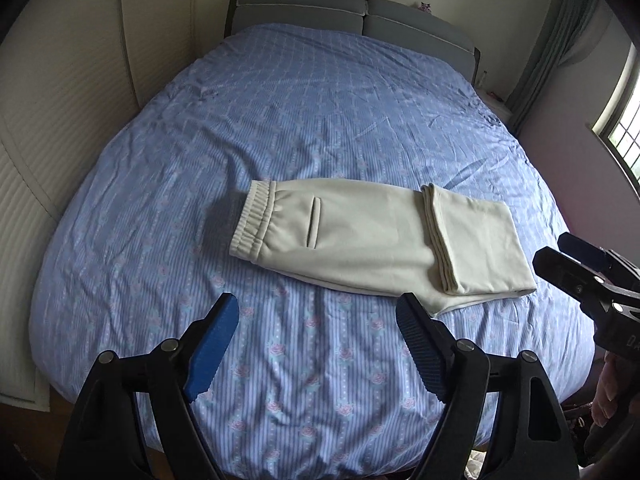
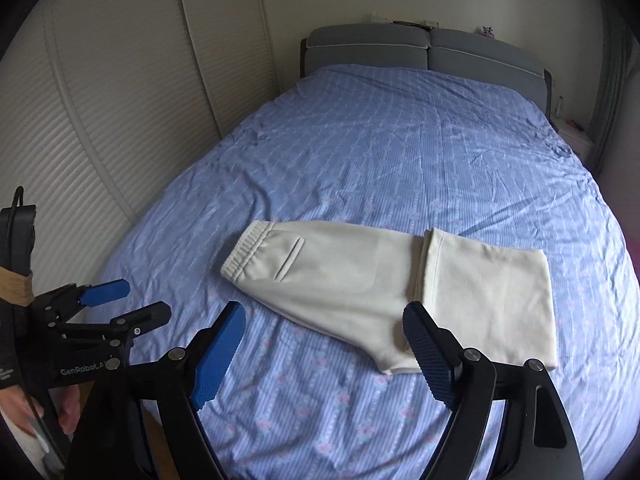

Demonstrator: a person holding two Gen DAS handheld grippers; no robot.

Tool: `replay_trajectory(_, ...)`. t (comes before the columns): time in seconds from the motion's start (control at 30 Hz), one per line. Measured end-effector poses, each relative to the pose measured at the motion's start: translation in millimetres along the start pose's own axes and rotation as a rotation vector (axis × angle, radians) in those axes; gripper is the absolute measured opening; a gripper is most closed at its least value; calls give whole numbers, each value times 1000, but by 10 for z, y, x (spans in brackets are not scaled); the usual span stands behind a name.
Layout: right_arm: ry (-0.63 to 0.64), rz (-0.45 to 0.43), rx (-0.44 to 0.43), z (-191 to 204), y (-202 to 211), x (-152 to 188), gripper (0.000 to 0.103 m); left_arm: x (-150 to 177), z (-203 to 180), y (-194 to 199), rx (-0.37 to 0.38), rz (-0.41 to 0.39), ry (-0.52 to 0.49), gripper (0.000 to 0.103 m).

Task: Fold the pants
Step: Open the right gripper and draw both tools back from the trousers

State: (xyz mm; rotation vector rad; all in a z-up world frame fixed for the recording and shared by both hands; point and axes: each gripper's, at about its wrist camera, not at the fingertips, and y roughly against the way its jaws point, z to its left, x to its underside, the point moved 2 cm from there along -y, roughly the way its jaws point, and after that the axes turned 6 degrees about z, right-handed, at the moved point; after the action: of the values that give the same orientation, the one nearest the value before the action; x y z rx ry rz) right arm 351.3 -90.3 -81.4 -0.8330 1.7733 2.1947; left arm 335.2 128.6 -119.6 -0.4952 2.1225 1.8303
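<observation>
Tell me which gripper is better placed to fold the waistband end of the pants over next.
Probably left. The left gripper hangs open on the side of the elastic waistband; the right gripper is open nearer the folded leg cuffs of the cream pants.

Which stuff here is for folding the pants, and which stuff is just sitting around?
For the job:
- cream pants, lying folded on the blue bedspread
- left hand-held gripper, open, holding nothing
- right hand-held gripper, open, holding nothing

Just sitting around:
- grey headboard
- white slatted doors
- window
</observation>
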Motion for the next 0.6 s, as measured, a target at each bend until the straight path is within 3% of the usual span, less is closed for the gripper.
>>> replay_trajectory(0.27,-100,145,25,461,-726,-133,82,-230,853,-554,81,73,30,81)
replay_trajectory(0.5,-128,277,59,624,-1322,-234,82,-430,1340,-1248,267,165,153,81)
replay_trajectory(0.6,-111,309,83,661,-1548,-311,82,-586,1453,-1541,320,182,161,80)
